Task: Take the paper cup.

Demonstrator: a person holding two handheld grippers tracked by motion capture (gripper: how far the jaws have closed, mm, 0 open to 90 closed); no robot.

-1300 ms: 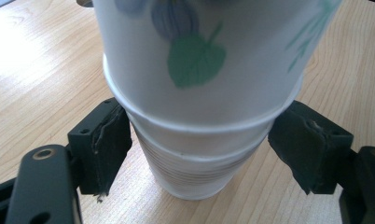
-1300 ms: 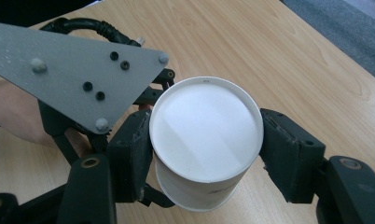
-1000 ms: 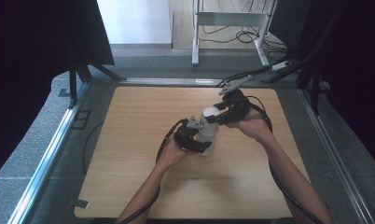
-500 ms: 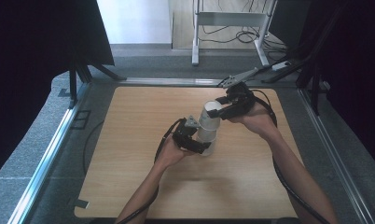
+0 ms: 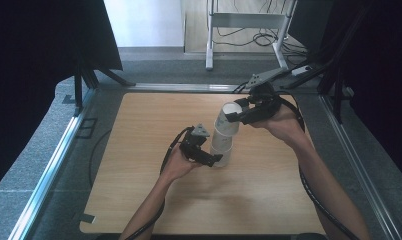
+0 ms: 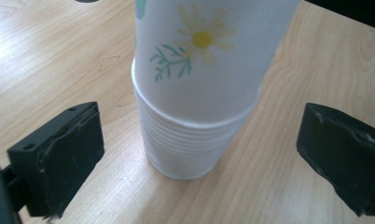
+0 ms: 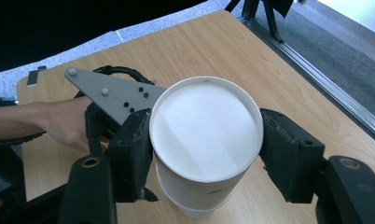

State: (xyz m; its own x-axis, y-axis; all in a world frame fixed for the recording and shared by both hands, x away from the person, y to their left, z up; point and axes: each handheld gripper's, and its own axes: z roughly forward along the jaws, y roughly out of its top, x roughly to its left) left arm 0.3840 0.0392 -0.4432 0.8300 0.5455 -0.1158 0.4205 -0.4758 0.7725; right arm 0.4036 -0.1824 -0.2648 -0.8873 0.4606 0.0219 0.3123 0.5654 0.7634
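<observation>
Right gripper view: the top cup [image 7: 206, 135], upside down, was clasped near its base between the jaws of the right gripper [image 7: 206, 154]. Beneath it, the stack of cups [image 6: 185, 144] was flanked by the spread, untouching jaws of the left gripper [image 6: 195, 158], on the table [image 6: 45, 56].

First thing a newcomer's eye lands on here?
The stack of white paper cups, upside down at the middle of the wooden table, the top cup printed with a daisy. The right gripper clamps that top cup near its base; the left gripper straddles the stack's foot, jaws wide apart.
</observation>
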